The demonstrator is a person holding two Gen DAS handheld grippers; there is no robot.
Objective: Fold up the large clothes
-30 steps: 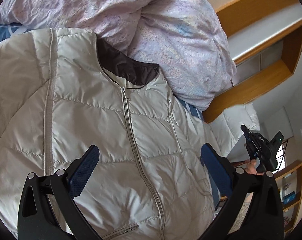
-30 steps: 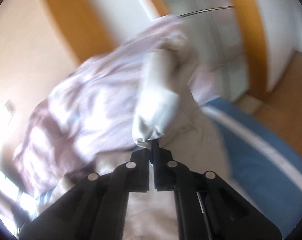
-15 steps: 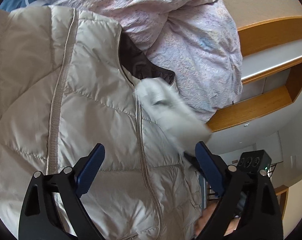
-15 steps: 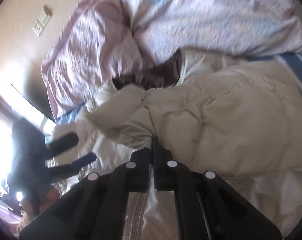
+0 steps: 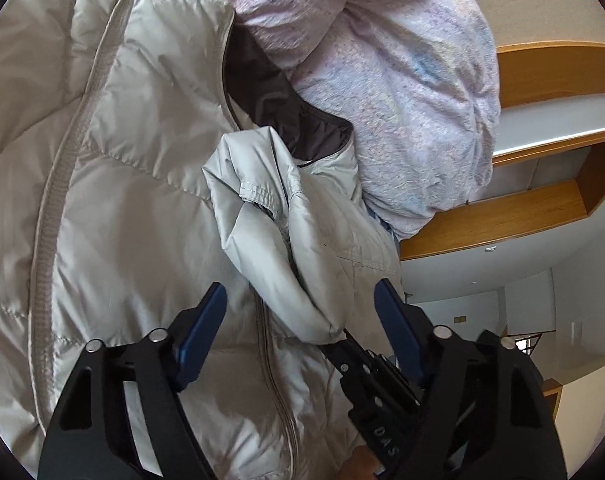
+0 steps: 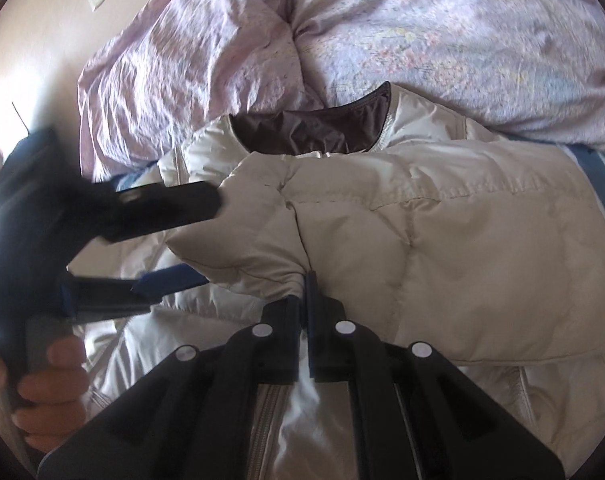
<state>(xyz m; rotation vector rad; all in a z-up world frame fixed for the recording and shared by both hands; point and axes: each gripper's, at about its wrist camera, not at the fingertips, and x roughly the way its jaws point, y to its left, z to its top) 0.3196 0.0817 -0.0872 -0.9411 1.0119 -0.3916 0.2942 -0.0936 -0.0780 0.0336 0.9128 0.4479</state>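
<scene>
The jacket (image 5: 134, 208), a pale quilted puffer with a dark-lined collar (image 5: 270, 92), lay face up on the bed, zipped, its collar against the crumpled lilac duvet (image 5: 402, 80). A strip of blue sheet (image 6: 598, 184) showed at its far side.

The right gripper (image 6: 304, 280) had its jaws pinched tight on the edge of the sleeve (image 6: 422, 248), which lay folded across the chest of the jacket. In the left wrist view the cuff end of that sleeve (image 5: 286, 248) sat over the zip (image 5: 278, 412), with the right gripper's tip just beneath it.

The left gripper (image 5: 298, 316) hovered over the chest with its jaws wide apart and nothing between them, one blue pad on each side of the folded sleeve.

The jacket looked light, soft and springy. Its filling would likely push a fold back up once let go, and the smooth shell seemed slippery, so a shallow pinch on a puffed panel might slide off. Stitched places appeared the better holds: the cuff, the quilting seams, the hem or the edge of the collar. The sleeve would probably need pressing flat before the body was folded, and the other sleeve did not appear to be brought in yet.
</scene>
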